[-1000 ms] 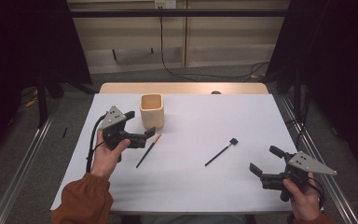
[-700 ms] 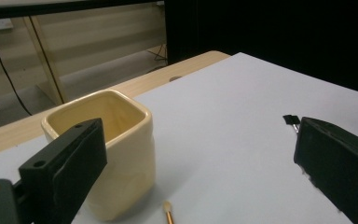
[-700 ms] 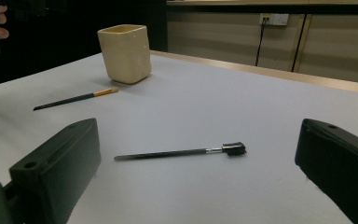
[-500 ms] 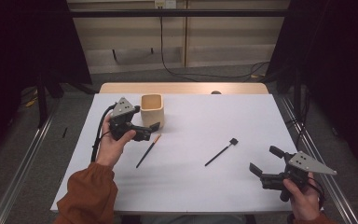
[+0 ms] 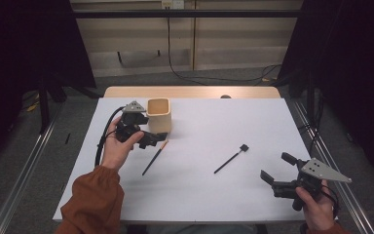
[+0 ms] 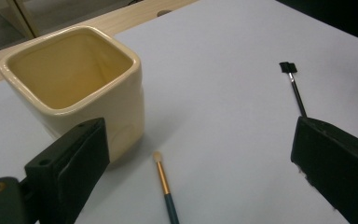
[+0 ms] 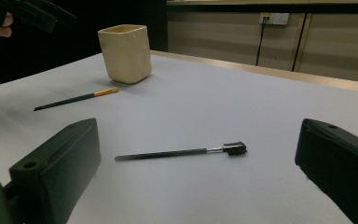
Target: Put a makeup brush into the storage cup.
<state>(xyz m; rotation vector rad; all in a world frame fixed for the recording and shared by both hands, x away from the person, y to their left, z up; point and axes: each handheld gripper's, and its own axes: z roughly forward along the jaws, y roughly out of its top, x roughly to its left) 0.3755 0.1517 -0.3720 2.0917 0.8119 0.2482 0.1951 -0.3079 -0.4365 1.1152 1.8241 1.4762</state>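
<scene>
Fingers of the left gripper (image 5: 153, 138) gape open above the green brush (image 5: 155, 157) beside the cup (image 5: 158, 114), right gripper (image 5: 275, 180) open too; should straddle the handle squarely before closing.

Between the left gripper's (image 6: 200, 154) jaws lies the makeup brush (image 6: 164, 184); the square cup (image 6: 77, 88) stands behind its left jaw.

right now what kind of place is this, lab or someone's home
Most likely a lab or recording workspace, not a home: a white-covered table framed by dark curtains, with loose cables on the bare floor, and a person holding a left gripper and right gripper.
</scene>
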